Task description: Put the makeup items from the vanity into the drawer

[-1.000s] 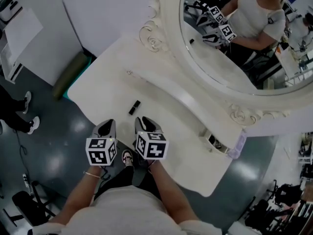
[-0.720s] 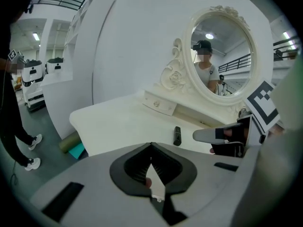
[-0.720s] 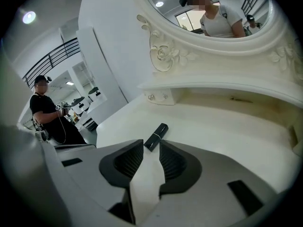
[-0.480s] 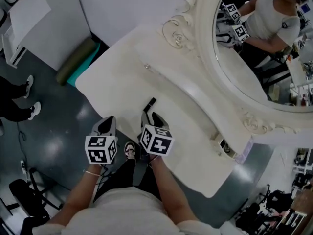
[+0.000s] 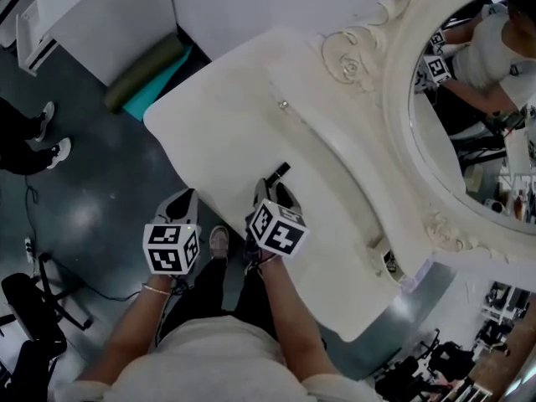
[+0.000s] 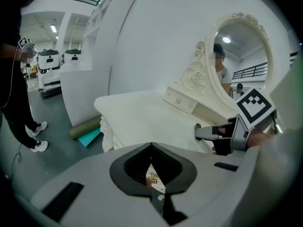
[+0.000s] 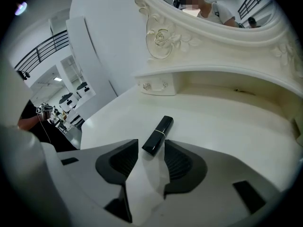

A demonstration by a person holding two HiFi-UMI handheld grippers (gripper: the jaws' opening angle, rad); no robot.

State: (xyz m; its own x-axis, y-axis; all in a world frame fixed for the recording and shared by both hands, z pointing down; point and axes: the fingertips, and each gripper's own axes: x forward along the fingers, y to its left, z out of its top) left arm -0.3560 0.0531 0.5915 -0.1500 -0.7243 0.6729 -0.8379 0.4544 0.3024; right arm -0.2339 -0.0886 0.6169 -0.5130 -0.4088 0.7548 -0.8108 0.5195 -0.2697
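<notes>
A black lipstick (image 5: pixel 279 172) (image 7: pixel 157 135) lies on the white vanity top (image 5: pixel 226 132). My right gripper (image 5: pixel 272 193) (image 7: pixel 150 155) is right behind it and open. Its jaws have just been opening, and the lipstick's near end lies between the tips without the pads pressing on it. My left gripper (image 5: pixel 180 206) (image 6: pixel 152 174) hangs off the vanity's front edge, shut and empty. A small gold knob shows through the slit between its jaws. A small drawer with knobs (image 5: pixel 283 105) (image 7: pixel 154 86) (image 6: pixel 180 100) sits under the mirror shelf at the left.
An oval mirror (image 5: pixel 469 115) in an ornate white frame rises behind the shelf. Another small drawer (image 5: pixel 387 260) sits at the shelf's right end. An olive and teal roll (image 5: pixel 155 69) lies on the floor beside the vanity. A bystander's feet (image 5: pixel 42 141) are at the left.
My right gripper has moved forward and down to the lipstick and opened its jaws round its near end. The left gripper has sunk a little in front of the vanity's edge.
</notes>
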